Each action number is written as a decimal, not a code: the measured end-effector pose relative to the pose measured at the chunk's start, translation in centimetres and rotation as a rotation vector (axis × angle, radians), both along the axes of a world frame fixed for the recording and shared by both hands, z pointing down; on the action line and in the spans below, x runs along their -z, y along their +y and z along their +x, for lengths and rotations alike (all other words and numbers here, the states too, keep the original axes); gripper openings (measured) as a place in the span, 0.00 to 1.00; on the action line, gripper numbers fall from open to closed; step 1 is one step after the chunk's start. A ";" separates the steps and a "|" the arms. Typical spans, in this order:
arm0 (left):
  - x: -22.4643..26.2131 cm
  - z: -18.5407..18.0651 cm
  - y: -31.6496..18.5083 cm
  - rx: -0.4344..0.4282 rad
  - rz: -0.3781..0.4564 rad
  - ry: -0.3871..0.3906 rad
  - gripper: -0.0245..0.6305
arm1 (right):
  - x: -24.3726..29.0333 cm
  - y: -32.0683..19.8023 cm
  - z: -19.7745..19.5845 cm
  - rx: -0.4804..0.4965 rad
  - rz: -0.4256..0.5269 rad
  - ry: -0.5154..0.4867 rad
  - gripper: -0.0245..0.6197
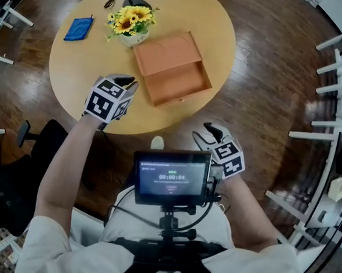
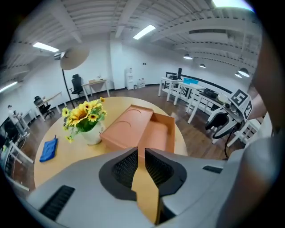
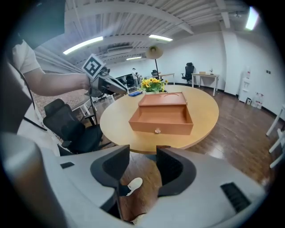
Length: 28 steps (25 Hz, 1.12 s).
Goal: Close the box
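Observation:
An orange-brown box (image 1: 165,52) lies on the round wooden table (image 1: 75,79), its drawer (image 1: 182,82) pulled out toward me, with a small knob (image 3: 157,131) on its front. My left gripper (image 1: 129,84) hovers over the table's near-left part, a little left of the drawer, its jaws shut with nothing between them. In the left gripper view the gripper (image 2: 141,153) faces the box (image 2: 129,127) from the side. My right gripper (image 1: 209,130) hangs below the table's near edge over the floor, open and empty. In the right gripper view the gripper (image 3: 142,153) faces the drawer (image 3: 162,119).
A vase of sunflowers (image 1: 131,22) stands just behind the box's left corner. A blue cloth (image 1: 78,28) lies at the far left, a black lamp base (image 1: 135,1) at the back. A black chair (image 1: 17,169) is at my left, white racks (image 1: 336,115) at right.

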<state>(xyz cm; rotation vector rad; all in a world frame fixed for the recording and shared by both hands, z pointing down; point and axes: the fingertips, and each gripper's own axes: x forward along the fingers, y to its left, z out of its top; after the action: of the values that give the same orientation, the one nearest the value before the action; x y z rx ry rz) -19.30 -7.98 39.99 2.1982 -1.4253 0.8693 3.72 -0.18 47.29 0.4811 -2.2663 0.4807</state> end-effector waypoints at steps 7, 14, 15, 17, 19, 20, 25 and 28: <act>-1.9 2.4 -6.9 -0.242 -0.114 -0.055 0.11 | -0.7 -1.7 -1.0 -0.090 0.028 -0.012 0.34; -8.2 1.4 -12.0 -0.469 -0.246 -0.125 0.11 | -4.1 -3.8 -5.7 -0.145 0.010 0.016 0.34; -8.5 1.5 -12.2 -0.491 -0.271 -0.129 0.11 | -4.1 -3.8 -5.9 -0.149 0.008 0.017 0.34; -8.7 2.0 -12.3 -0.525 -0.313 -0.126 0.11 | -4.1 -3.7 -6.1 -0.155 0.007 0.020 0.34; -8.8 2.5 -12.3 -0.541 -0.350 -0.111 0.11 | -4.4 -3.9 -6.2 -0.160 0.008 0.023 0.34; -8.9 2.5 -12.2 -0.545 -0.370 -0.101 0.10 | -4.8 -3.9 -6.3 -0.163 0.006 0.023 0.34; -9.2 3.5 -12.0 -0.565 -0.448 -0.077 0.06 | -5.9 -4.5 -6.1 -0.179 0.002 0.012 0.34; -9.4 3.6 -12.2 -0.547 -0.488 -0.043 0.07 | -6.5 -5.1 -6.1 -0.190 -0.002 0.003 0.34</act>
<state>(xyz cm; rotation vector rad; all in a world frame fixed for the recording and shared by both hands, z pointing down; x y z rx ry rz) -15.70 -20.16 49.40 2.1928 -0.5235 1.2852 -2.43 -5.23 53.79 0.6992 -2.2279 0.5770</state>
